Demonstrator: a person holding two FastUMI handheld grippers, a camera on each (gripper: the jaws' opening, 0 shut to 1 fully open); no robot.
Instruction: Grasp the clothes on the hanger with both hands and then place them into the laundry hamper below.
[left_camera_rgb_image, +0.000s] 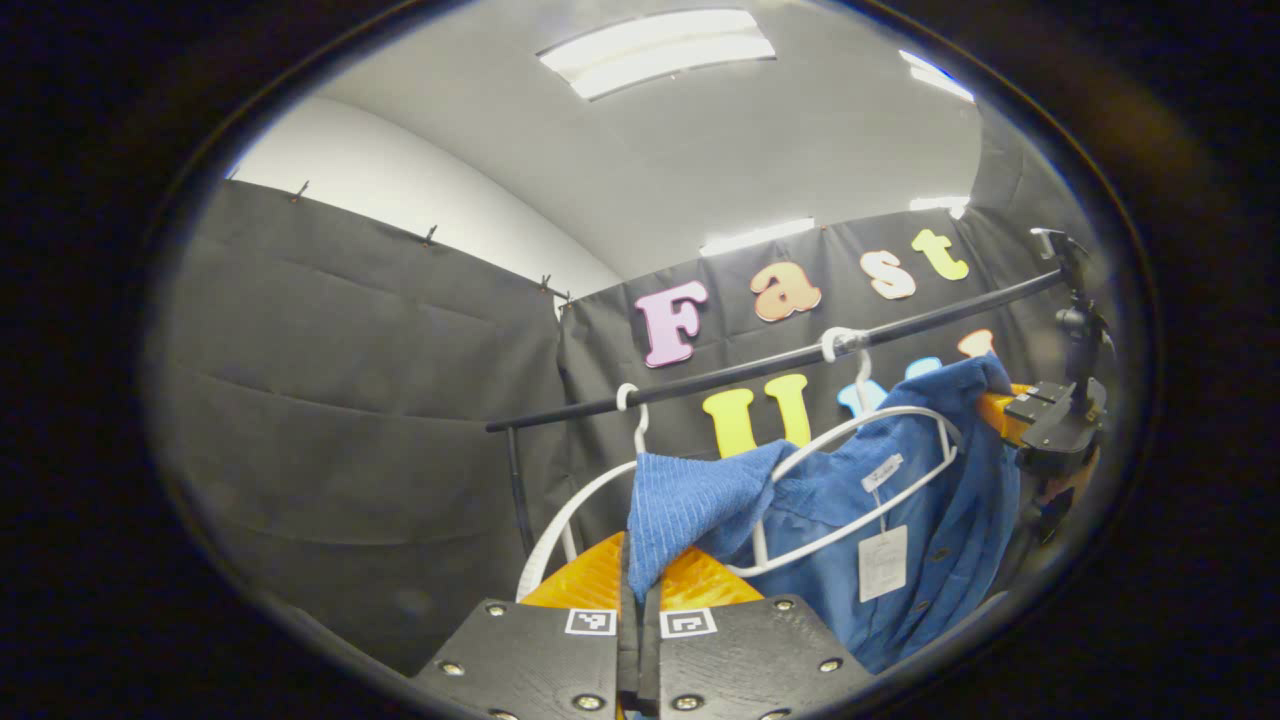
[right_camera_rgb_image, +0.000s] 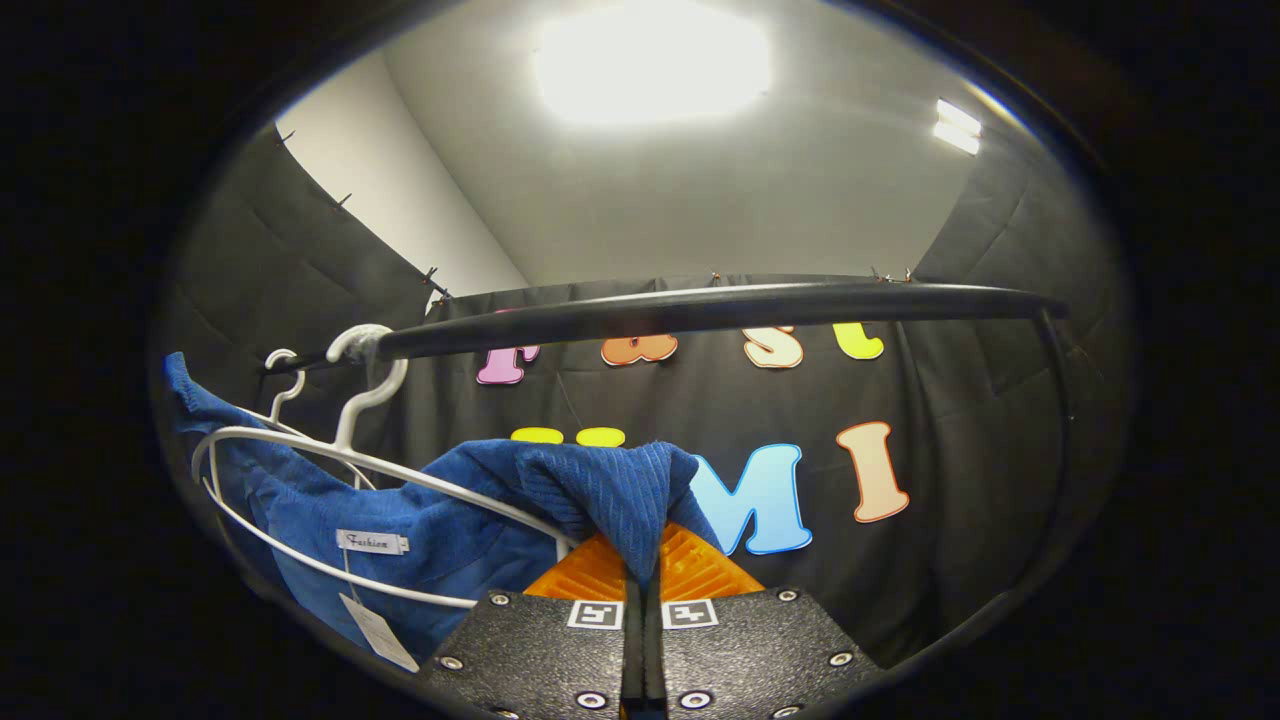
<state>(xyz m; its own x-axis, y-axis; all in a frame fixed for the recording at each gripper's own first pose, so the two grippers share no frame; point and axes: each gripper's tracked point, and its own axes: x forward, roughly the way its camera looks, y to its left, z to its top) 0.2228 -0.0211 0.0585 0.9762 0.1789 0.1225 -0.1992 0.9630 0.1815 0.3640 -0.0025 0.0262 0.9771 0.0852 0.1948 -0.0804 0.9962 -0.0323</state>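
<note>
Blue shirt (left_camera_rgb_image: 880, 500) hangs on a white hanger (left_camera_rgb_image: 860, 470) from the black rail (left_camera_rgb_image: 760, 365). Left gripper (left_camera_rgb_image: 640, 590) pinches one shoulder fold; right gripper (right_camera_rgb_image: 640, 575) pinches the other. A second white hanger (left_camera_rgb_image: 570, 510) hangs beside it.

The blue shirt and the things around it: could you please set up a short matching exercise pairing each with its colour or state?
Things:
1. shirt
2. hanger
3. rail
4. left gripper

Descriptions:
A. black, runs across overhead
B. white, hooked over the rail
C. shut on a fold of blue cloth
D. blue, with a paper tag hanging from it

Pairs: 1-D, 2-B, 3-A, 4-C
</note>
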